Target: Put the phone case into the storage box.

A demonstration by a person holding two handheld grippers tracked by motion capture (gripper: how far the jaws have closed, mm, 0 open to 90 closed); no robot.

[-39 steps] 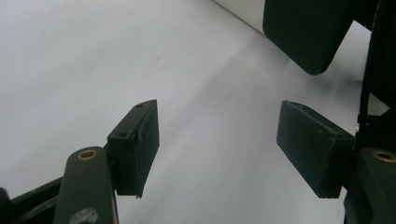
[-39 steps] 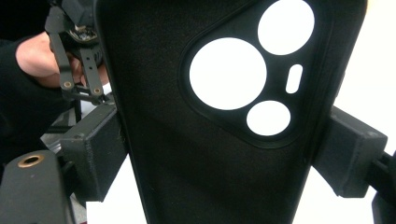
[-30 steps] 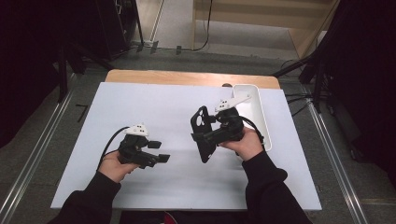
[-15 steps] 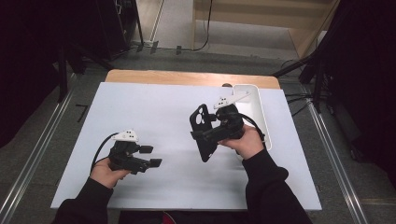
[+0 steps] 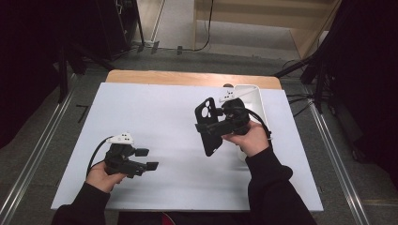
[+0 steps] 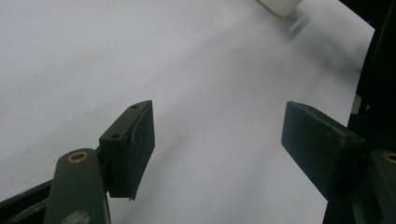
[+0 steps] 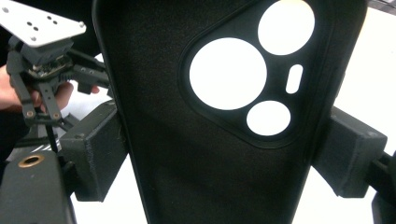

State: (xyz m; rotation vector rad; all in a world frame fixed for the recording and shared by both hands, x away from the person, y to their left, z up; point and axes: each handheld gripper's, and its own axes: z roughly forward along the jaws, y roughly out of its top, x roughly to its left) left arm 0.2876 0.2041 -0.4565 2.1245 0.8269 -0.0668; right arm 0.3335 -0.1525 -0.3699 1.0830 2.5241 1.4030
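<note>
A black phone case (image 5: 207,110) with round camera cut-outs stands tilted above the white table top, right of centre. My right gripper (image 5: 212,129) is shut on it, one pad on each long edge, as the right gripper view shows: the case (image 7: 154,93) sits between the pads of that gripper (image 7: 229,158). Near the front left of the table, my left gripper (image 5: 147,159) points right and is open. Its jaws have just been opening, and in the left gripper view only bare table lies between them (image 6: 217,144).
A long white tray (image 5: 256,101) lies at the table's right side, behind the right hand. The white mat (image 5: 164,108) covers the table, with a wooden strip (image 5: 187,77) along the far edge. Dark stands and cables ring the table.
The left hand has slid left and toward the table's front edge with its gripper. The right hand and the phone case have stayed where they were.
</note>
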